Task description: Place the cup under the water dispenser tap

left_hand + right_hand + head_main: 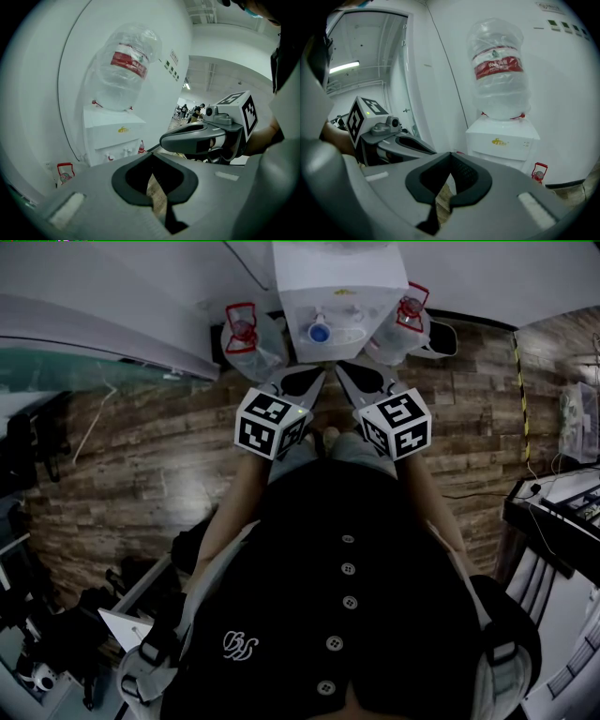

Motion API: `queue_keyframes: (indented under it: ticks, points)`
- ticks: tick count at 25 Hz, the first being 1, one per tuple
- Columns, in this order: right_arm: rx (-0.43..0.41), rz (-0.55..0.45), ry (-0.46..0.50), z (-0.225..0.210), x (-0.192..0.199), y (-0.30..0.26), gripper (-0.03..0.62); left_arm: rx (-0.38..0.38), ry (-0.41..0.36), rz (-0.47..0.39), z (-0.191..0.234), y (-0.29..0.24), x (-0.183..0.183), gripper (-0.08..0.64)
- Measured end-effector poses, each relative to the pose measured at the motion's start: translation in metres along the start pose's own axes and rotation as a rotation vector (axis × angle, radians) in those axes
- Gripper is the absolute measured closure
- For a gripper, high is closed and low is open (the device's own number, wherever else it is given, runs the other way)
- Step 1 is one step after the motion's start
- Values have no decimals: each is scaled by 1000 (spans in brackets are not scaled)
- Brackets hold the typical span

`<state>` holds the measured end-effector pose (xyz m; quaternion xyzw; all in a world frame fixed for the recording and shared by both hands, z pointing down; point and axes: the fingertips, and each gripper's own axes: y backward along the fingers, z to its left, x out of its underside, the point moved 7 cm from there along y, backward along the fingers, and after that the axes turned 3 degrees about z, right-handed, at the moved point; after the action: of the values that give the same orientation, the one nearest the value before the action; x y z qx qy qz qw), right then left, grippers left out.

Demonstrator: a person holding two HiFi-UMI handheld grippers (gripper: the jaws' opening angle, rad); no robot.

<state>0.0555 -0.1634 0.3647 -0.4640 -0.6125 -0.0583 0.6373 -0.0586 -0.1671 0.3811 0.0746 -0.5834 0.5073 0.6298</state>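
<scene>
Jaws pinched together and empty on my left gripper [158, 199] and right gripper [440, 197] — I hold them side by side facing the white boxy water dispenser [501, 140], idle, since no cup shows in any view.

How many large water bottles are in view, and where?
3. One bottle sits inverted on the water dispenser. Two more with red handles are on the floor: the left bottle and the right bottle, flanking the dispenser in the head view. Others may be hidden.
</scene>
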Motion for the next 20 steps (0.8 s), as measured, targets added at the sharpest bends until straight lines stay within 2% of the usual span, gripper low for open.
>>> queue_keyframes:
  ticks: [20]
  points:
    - [-16,6,10,8,2,-3,592,-12,17,-8,3,6,4,563]
